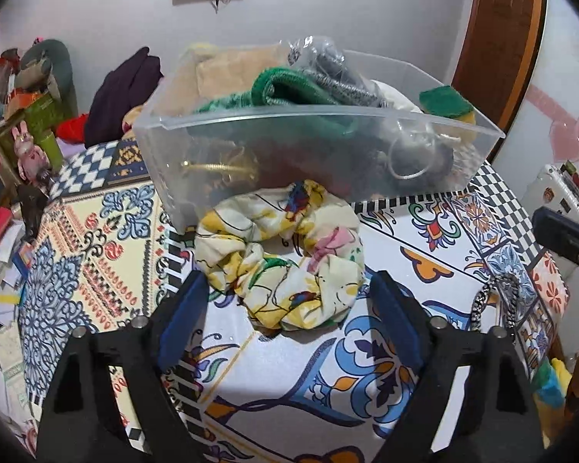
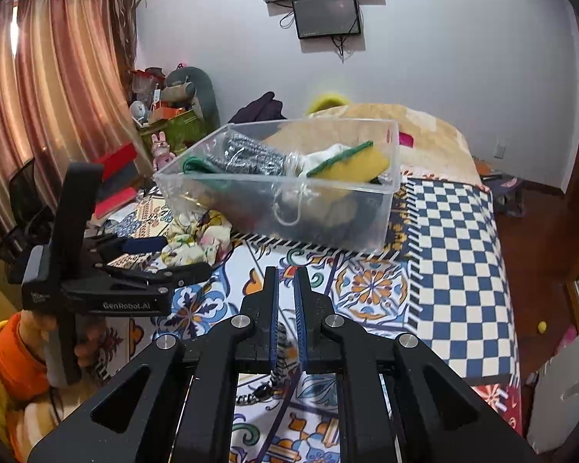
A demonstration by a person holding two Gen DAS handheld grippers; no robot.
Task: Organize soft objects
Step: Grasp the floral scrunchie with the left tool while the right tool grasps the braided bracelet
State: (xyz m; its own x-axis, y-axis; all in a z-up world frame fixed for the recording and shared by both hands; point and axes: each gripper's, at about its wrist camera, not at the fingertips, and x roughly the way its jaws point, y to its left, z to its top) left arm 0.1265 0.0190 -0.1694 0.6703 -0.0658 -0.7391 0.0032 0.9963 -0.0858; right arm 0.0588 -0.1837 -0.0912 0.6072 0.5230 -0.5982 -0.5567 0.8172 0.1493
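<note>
A floral fabric scrunchie [image 1: 281,250] lies on the patterned bedspread [image 1: 96,231] just in front of the clear plastic bin [image 1: 308,162]. My left gripper [image 1: 289,289] is open, its blue pads either side of the scrunchie's near edge, not touching it. The bin holds a green cloth [image 1: 289,88], a grey scrubber [image 1: 339,85] and a yellow-green sponge [image 2: 351,162]. My right gripper [image 2: 285,281] is nearly shut on a black-and-white braided cord [image 2: 281,366] that hangs below its jaws. The left gripper [image 2: 166,258] and scrunchie [image 2: 197,239] also show in the right wrist view.
A black-and-white braided band [image 1: 498,301] lies on the bed at the right in the left wrist view. Clutter of boxes and toys [image 2: 162,123] stands at the far left. A beige blanket [image 2: 424,131] lies behind the bin. The bed's edge [image 2: 513,308] drops off at the right.
</note>
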